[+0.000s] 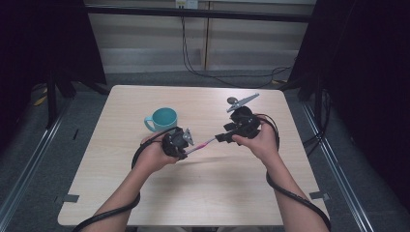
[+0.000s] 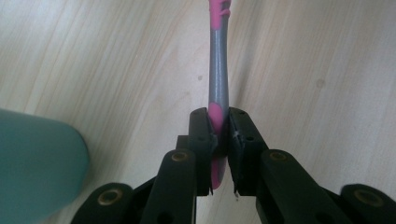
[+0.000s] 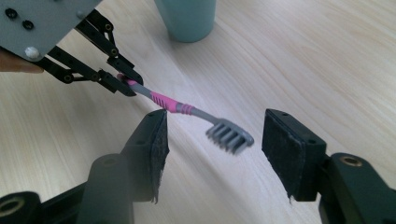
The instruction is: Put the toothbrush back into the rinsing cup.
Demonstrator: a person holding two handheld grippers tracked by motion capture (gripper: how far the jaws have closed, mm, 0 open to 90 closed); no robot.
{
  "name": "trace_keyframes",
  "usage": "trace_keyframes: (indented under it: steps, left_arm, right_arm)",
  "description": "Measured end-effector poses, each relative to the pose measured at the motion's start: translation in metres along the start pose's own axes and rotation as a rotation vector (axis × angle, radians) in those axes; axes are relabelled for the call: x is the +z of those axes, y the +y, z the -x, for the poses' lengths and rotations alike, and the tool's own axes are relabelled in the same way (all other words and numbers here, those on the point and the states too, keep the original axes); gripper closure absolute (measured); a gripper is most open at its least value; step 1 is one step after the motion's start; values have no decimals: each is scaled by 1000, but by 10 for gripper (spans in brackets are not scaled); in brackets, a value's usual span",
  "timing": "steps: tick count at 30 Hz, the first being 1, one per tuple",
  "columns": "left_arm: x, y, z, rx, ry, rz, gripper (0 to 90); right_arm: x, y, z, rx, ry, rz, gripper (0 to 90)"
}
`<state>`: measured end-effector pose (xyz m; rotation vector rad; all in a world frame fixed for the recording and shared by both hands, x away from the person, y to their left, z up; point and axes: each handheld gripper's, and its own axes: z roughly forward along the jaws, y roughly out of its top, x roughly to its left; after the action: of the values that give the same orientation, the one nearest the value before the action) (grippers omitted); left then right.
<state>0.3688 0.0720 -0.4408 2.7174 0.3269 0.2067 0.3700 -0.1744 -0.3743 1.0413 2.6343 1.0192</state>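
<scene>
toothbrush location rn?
High view: the toothbrush is mid-table, held above the wood between the hands, right of the teal cup. The left gripper clamps its handle end; its head points toward the right gripper.

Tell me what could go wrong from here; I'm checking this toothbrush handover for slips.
1. The left gripper pinches only the tail end of the toothbrush, so the long free end might pivot or droop.
2. The right gripper is open around the bristle head; closing there could squash the bristles or give a poor hold.
3. The teal cup stands close behind the left gripper and could get knocked.
</scene>
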Motion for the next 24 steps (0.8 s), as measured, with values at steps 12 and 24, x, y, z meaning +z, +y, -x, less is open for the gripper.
trace_keyframes:
  steps: [12,24]
  left_arm:
    - [-4,-5,-4,-60,-2,10,811]
    - [-4,-6,-4,-109,-24,33,811]
  right_arm:
    - [-1,-9,2,19,6,-15,393]
    - [3,-16,3,41,21,7,400]
